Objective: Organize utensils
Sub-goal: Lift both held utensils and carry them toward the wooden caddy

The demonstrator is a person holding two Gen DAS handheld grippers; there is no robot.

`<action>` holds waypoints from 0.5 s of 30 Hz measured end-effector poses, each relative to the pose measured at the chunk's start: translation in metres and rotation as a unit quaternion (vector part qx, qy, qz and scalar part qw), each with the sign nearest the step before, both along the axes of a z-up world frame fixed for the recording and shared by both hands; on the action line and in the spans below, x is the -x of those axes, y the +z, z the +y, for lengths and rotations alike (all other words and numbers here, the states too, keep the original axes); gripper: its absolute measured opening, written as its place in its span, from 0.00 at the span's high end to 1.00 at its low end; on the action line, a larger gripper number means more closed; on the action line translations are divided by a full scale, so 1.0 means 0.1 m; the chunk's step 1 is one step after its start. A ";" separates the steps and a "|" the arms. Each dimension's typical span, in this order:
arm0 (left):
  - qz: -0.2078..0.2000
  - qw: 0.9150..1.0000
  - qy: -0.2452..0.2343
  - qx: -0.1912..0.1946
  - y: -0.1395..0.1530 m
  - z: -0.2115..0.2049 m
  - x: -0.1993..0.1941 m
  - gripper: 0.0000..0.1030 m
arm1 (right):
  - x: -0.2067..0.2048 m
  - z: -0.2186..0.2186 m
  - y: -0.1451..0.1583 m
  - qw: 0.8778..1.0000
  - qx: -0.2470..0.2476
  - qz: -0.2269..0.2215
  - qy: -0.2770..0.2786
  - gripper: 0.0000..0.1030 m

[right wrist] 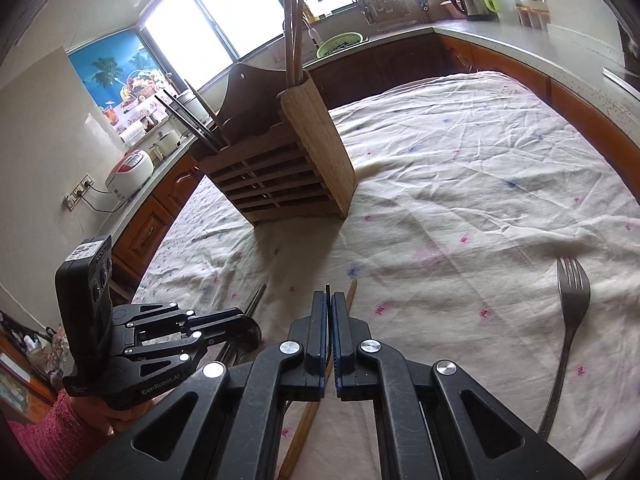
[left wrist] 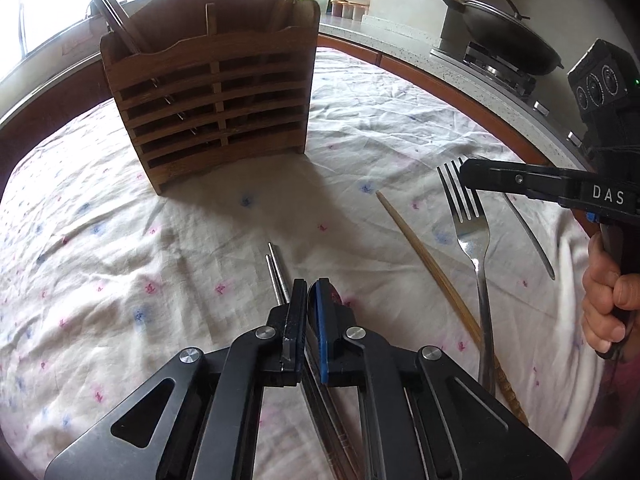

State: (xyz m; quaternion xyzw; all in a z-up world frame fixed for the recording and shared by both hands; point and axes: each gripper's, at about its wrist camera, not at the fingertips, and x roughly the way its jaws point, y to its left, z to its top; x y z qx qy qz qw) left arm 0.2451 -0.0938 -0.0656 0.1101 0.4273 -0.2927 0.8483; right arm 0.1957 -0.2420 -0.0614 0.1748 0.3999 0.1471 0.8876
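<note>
We see the left gripper pressed together on a spoon low over the cloth, in front of the wooden utensil holder. The right gripper is also pressed together — a thin dark utensil handle sits pinched between its pads. In front of the holder lie metal chopsticks, a wooden chopstick and a fork — all on the flowered tablecloth. Chopsticks stand upright in the holder's right compartment.
</note>
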 end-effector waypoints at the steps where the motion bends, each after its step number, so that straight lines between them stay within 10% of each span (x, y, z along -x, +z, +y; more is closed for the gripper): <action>1: -0.006 1.000 0.000 -0.003 0.02 0.00 0.03 0.98 | 0.01 0.00 0.00 1.000 -0.001 -0.001 -0.002 0.98; 15: -0.077 0.988 0.107 0.075 0.68 0.70 0.37 0.98 | 0.24 0.09 0.38 0.998 -0.001 -0.057 -0.011 0.97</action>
